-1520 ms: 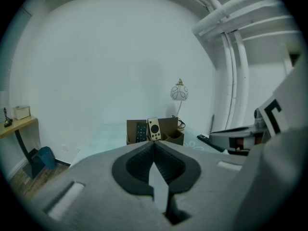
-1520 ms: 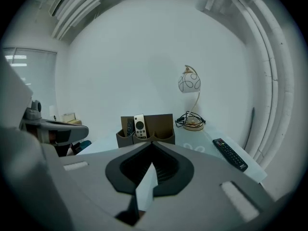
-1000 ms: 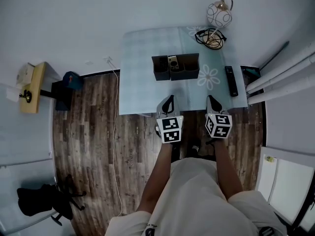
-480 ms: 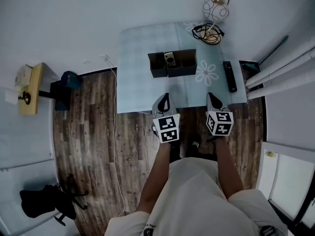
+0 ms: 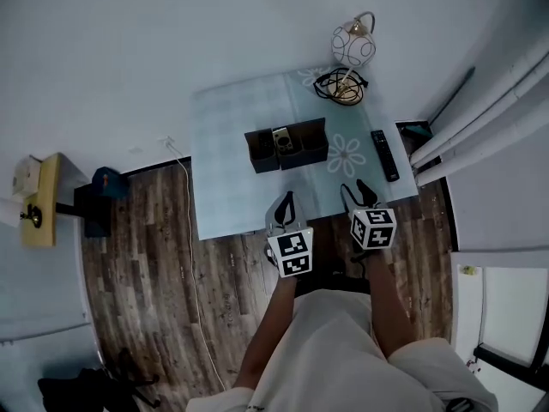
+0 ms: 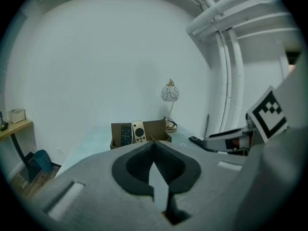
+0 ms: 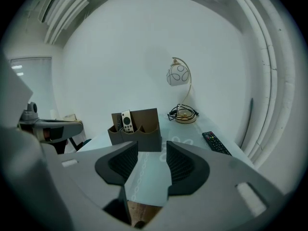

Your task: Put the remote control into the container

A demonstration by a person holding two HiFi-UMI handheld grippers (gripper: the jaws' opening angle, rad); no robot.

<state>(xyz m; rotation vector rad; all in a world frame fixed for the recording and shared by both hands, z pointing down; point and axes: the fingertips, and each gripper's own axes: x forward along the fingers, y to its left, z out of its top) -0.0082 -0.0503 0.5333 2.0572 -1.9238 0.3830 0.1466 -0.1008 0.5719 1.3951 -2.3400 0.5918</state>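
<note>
Right tongs (image 7: 151, 150) are opening, empty; left tongs (image 6: 154, 146) are sitting closed, empty, both hovering at the tabletop's (image 5: 232, 170) near edge. The remote control (image 5: 384, 154) is lying flat by the right edge, well apart from the container (image 5: 286, 147). Risk: a glancing pinch pushing it off.

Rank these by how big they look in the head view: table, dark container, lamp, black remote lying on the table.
1. The table, by far.
2. The dark container and the lamp look about alike; the lamp rises toward the camera, so no ranking between them.
3. The black remote, smallest.
</note>
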